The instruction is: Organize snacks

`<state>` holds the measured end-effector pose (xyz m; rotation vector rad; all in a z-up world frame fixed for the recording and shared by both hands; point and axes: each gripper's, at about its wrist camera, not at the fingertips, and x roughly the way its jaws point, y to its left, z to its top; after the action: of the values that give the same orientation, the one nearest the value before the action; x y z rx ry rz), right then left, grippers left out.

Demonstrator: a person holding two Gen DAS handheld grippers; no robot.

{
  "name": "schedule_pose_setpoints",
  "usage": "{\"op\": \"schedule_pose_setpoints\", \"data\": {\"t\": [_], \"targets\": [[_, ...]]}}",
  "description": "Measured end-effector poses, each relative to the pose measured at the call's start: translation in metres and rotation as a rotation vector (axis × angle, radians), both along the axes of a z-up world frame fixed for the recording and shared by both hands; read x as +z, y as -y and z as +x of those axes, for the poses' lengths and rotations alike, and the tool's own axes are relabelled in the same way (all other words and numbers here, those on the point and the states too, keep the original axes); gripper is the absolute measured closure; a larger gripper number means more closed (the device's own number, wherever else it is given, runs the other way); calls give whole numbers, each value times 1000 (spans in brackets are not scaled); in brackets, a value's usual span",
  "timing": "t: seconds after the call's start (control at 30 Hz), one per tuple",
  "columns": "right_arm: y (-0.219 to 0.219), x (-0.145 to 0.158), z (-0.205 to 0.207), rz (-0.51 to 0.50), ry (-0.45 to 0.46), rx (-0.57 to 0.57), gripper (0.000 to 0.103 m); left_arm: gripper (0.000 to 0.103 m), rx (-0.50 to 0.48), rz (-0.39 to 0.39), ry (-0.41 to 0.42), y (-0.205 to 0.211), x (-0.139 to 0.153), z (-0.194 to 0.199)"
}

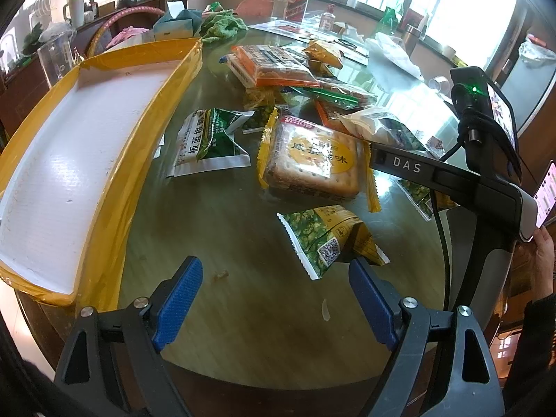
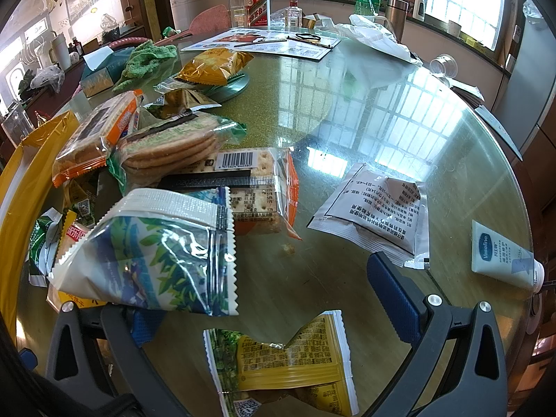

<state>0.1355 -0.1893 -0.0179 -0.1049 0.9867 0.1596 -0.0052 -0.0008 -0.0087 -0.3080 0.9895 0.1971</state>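
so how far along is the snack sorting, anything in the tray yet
Barely started. The yellow-edged tray shows only its bare white floor, with no snack in the part visible. Neither gripper holds anything: the left gripper is open above the glass table, and the right gripper is open too, by a blue-green packet. Left to do: the cracker pack, the green pea packet and the rest of the pile.

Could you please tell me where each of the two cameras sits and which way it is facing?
Left wrist: on the left gripper, jaws open, facing the tray, the snack pile and the right gripper.
Right wrist: on the right gripper, jaws open, facing the glass table.
Shared: the green pea packet.
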Motion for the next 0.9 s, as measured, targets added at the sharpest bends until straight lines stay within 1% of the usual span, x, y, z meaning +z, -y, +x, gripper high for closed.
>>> {"op": "schedule_pose_setpoints", "data": {"t": [0.9], "targets": [[0, 0, 0, 0, 0, 0, 0, 17, -4, 2, 0, 2, -1, -1]]}}
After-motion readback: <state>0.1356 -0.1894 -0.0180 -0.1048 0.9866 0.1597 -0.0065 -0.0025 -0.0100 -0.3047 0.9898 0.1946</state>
